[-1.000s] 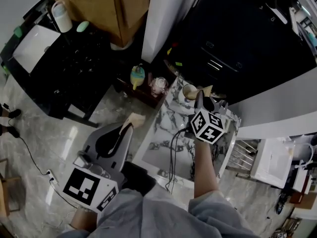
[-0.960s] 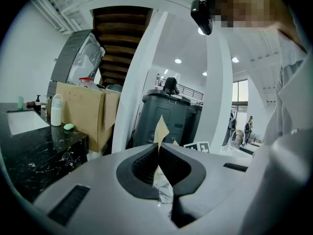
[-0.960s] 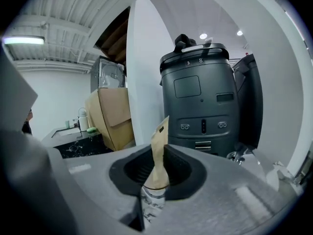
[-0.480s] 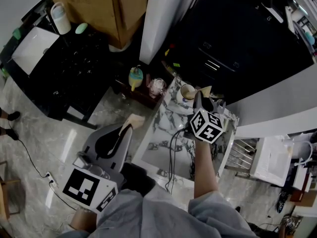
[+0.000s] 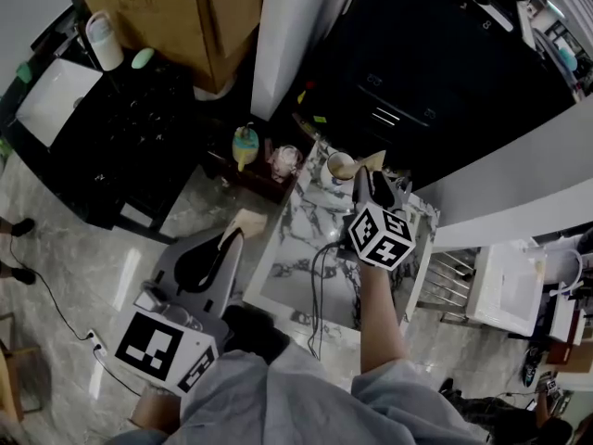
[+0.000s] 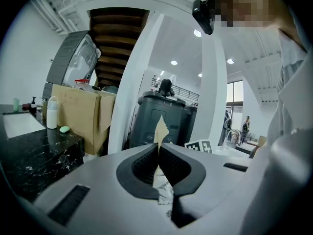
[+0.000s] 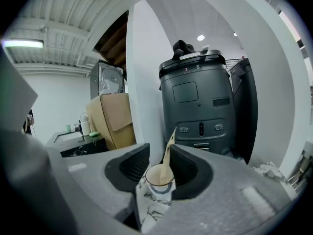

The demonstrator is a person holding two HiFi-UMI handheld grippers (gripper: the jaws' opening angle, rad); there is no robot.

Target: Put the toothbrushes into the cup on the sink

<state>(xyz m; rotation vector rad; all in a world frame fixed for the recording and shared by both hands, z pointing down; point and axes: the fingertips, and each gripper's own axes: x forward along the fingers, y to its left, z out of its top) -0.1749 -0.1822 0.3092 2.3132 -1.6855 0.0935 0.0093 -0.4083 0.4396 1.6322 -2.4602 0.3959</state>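
A white cup (image 7: 159,176) stands on the marble sink top (image 5: 306,239), between the jaws of my right gripper (image 7: 161,153). A tan paper-wrapped toothbrush (image 7: 169,148) stands in the cup and leans toward the right jaw. Those jaws are opening, and a gap shows on the left side of the wrapper. In the head view the right gripper (image 5: 369,180) sits just right of the cup (image 5: 341,167). My left gripper (image 6: 159,148) is shut on a second tan wrapped toothbrush (image 6: 160,130). It hangs to the left of the sink top (image 5: 227,239), above the floor.
A cardboard box (image 5: 176,12) and a white pillar (image 5: 287,35) stand behind the sink. A large dark machine (image 5: 435,72) is at the back right. A black counter (image 5: 139,128) at the left carries a white basin and a bottle (image 5: 104,40). A black cable (image 5: 320,286) lies across the marble.
The whole head view has slid a little up and left. My right gripper stays at the cup and my left gripper keeps its wrapped toothbrush.
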